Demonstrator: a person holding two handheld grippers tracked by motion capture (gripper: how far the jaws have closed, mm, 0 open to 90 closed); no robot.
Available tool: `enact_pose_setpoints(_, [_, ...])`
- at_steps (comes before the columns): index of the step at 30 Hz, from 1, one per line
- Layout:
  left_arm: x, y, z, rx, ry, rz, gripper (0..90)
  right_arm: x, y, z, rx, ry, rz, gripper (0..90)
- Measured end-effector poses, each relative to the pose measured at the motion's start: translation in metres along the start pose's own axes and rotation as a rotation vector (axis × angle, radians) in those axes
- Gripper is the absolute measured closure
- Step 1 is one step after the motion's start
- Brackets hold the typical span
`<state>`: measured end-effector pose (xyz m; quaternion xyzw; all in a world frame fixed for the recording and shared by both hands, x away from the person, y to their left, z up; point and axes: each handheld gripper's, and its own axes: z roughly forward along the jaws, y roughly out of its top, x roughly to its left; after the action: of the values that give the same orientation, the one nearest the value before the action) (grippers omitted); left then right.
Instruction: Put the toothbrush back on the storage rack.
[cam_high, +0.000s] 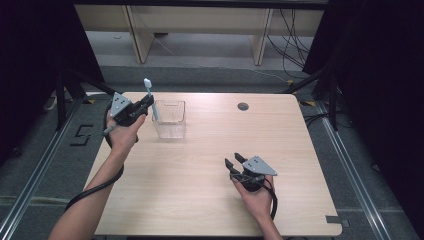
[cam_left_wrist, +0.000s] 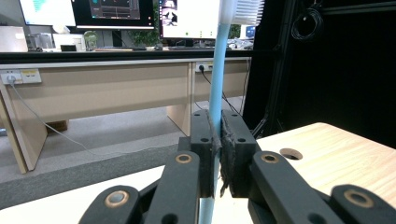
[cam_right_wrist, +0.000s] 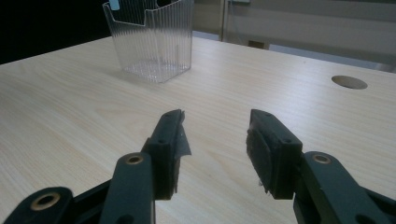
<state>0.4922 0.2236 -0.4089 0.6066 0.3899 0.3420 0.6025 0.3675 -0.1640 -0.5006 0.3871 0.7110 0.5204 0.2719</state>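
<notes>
My left gripper (cam_high: 146, 102) is shut on a light-blue toothbrush (cam_high: 149, 95), held upright with its white bristled head up, at the table's back left just left of a clear ribbed plastic box (cam_high: 170, 119). In the left gripper view the blue handle (cam_left_wrist: 216, 84) runs up between the pressed pads to the bristle head at the top edge. My right gripper (cam_high: 234, 160) rests low over the table's front right, open with nothing between its fingers. In the right gripper view the gripper (cam_right_wrist: 215, 133) points toward the clear box (cam_right_wrist: 152, 39) farther off.
The light wooden table (cam_high: 200, 190) has a round cable hole (cam_high: 243, 106) near its back edge. Beyond the table stands a desk with cables on the floor. Black curtains and stands flank both sides.
</notes>
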Motion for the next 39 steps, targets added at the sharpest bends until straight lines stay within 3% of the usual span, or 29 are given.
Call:
enact_pose_setpoints(2, [0.000, -0.001, 0.000, 0.002, 0.002, 0.000, 83.8, 0.001, 0.000, 0.000, 0.006, 0.009, 0.021, 55.7])
enact_pose_setpoints(7, [0.001, -0.004, 0.001, 0.015, 0.004, 0.001, 83.8, -0.001, 0.000, 0.000, -0.003, 0.003, -0.021, 55.6])
enact_pose_setpoints(25, [0.005, -0.015, 0.001, 0.057, 0.017, -0.010, 83.8, 0.001, -0.002, 0.001, 0.006, 0.007, 0.001, 55.6])
enact_pose_setpoints(26, [0.004, -0.016, 0.001, 0.057, 0.016, -0.010, 83.8, 0.000, -0.001, 0.002, -0.005, -0.006, -0.024, 55.6])
enact_pose_setpoints(39, [0.002, -0.024, 0.001, 0.092, 0.029, -0.005, 83.8, 0.002, -0.002, 0.002, 0.009, 0.021, 0.009, 55.4])
